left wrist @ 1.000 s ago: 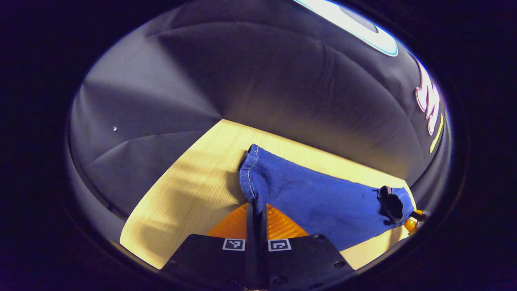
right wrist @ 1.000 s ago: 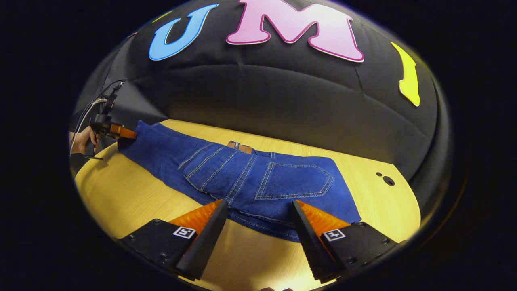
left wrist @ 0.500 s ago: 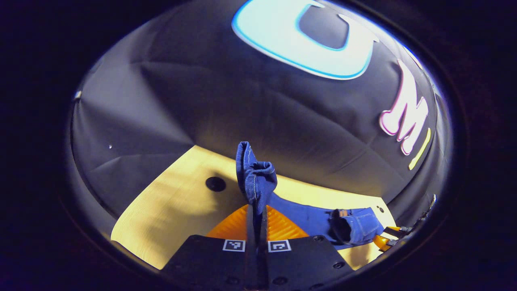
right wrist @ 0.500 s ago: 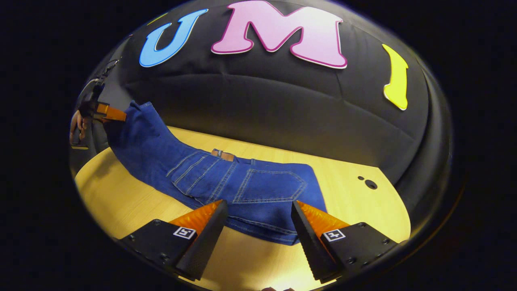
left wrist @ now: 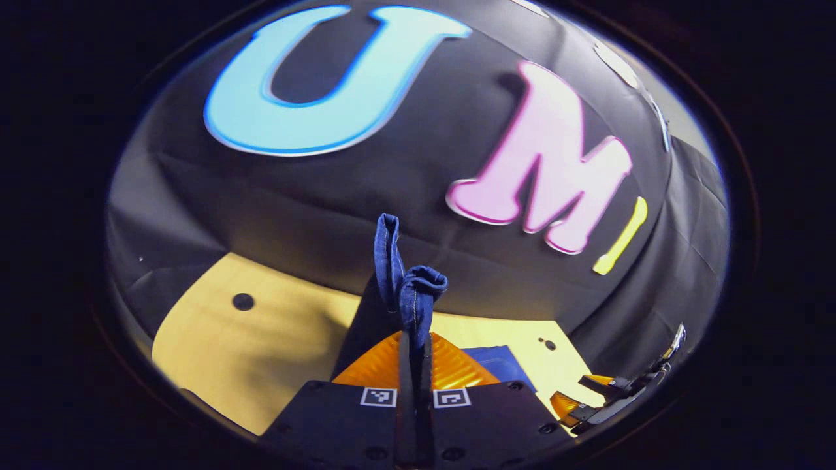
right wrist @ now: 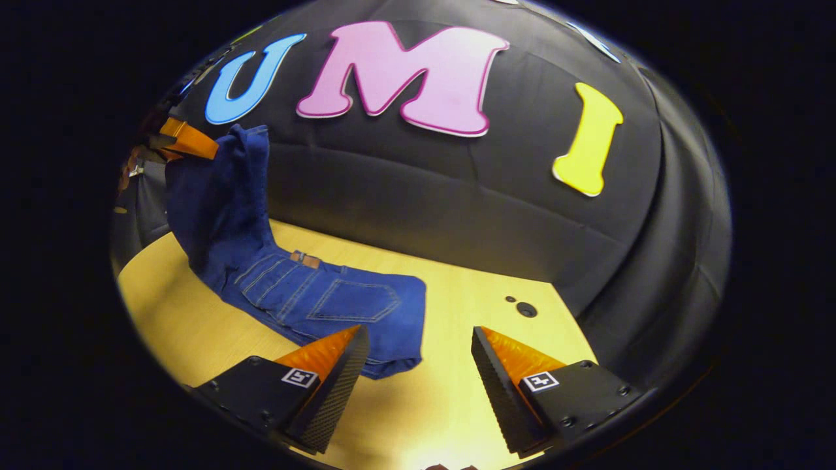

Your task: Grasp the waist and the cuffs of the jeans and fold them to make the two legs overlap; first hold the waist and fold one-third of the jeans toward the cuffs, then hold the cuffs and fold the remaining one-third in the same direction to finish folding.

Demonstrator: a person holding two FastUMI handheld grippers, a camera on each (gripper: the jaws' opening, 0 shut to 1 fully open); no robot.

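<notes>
Jeans (left wrist: 408, 287) are seen in the left gripper view as a bunched cuff end of blue denim, pinched between the two fingers of the left gripper (left wrist: 414, 339), which are pressed together on the fabric. The cuff is held up in front of the booth wall, above the wooden table (left wrist: 261, 346). A further patch of blue denim is seen lying on the table just right of the fingers. At the lower right edge the right gripper (left wrist: 588, 398) is glimpsed, its jaws apparently apart, though the edge distortion makes this hard to judge.

In the right gripper view, the jeans (right wrist: 326, 297) are seen with the waist and back pockets lying flat on the table (right wrist: 450, 365), while the leg part is lifted steeply up to the left gripper (right wrist: 186, 140) at the upper left. The right gripper (right wrist: 418, 346) is held wide open over the table, nothing between its fingers; the waist edge lies just beside its left finger.
</notes>
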